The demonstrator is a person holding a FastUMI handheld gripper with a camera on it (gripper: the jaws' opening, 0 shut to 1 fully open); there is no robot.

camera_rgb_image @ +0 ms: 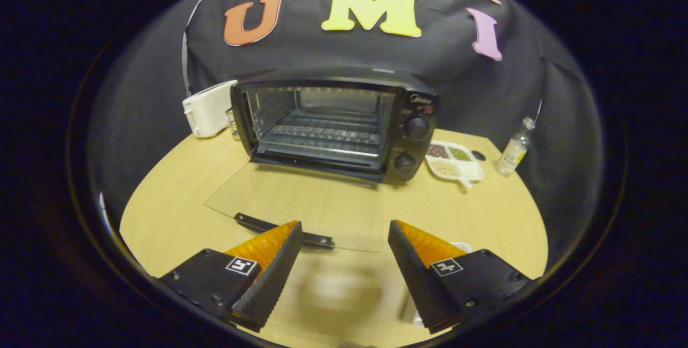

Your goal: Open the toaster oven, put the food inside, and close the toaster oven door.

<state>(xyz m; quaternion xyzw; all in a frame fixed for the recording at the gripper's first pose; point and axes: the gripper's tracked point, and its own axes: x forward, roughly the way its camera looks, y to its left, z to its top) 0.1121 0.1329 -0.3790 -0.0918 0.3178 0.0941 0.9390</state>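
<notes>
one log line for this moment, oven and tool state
toaster oven: door flat open, rack bare | tool: open, holding nothing, above table before door handle

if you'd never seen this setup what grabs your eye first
The black toaster oven at the back of the wooden table, its glass door folded flat toward the gripper and its wire rack bare. The gripper's fingers are spread apart, holding nothing, just short of the door's handle.

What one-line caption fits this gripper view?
Open gripper hovers over the wooden table, fingers apart and empty, facing the toaster oven with its glass door folded down flat.
</notes>
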